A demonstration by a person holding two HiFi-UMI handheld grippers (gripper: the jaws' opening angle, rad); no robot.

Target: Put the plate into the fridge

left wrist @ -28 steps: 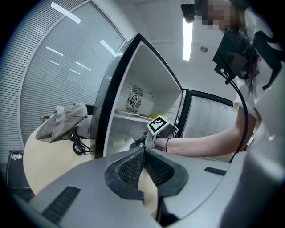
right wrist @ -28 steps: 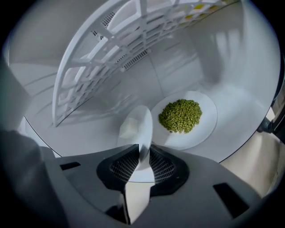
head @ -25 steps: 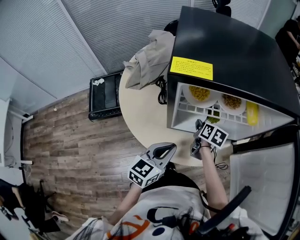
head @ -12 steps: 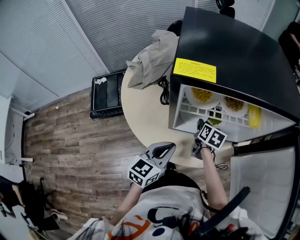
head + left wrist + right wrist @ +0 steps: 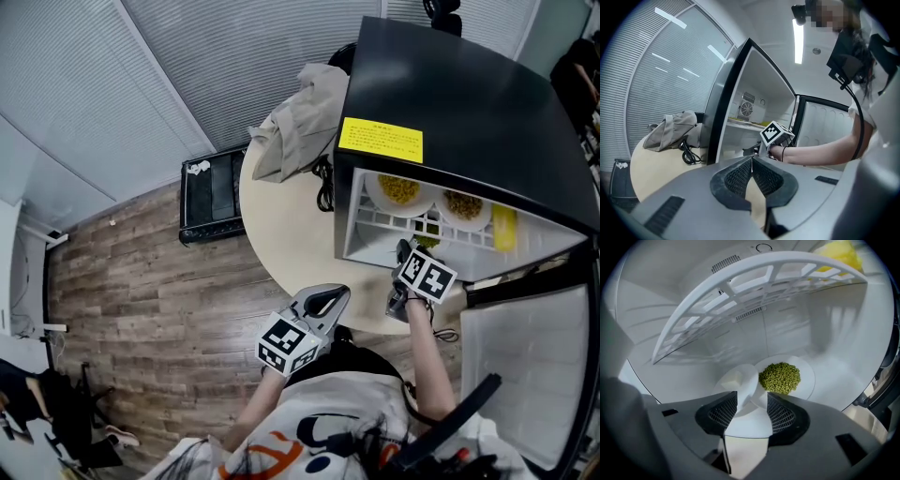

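Ahead of the left gripper [image 5: 330,298], a round beige table [image 5: 281,225] carries a crumpled grey garment [image 5: 298,117] at its far edge, with a black cable [image 5: 324,183] coiled near it. Off to that gripper's left, a black box [image 5: 212,192], perhaps a heater, sits on the wooden floor [image 5: 141,291]. Just beyond the right gripper [image 5: 405,251], two dishes of yellow food [image 5: 400,190] sit side by side, a yellow object [image 5: 504,228] to their right.

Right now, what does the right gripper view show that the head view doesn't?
Only the right gripper view: the right gripper, fingers apart, just opened, with the near rim of the white plate of green peas between them, unpinched. Only the head view: the left gripper, the yellow rectangular sticker, two white plates of yellow food. Both: the white slatted fridge shelf.
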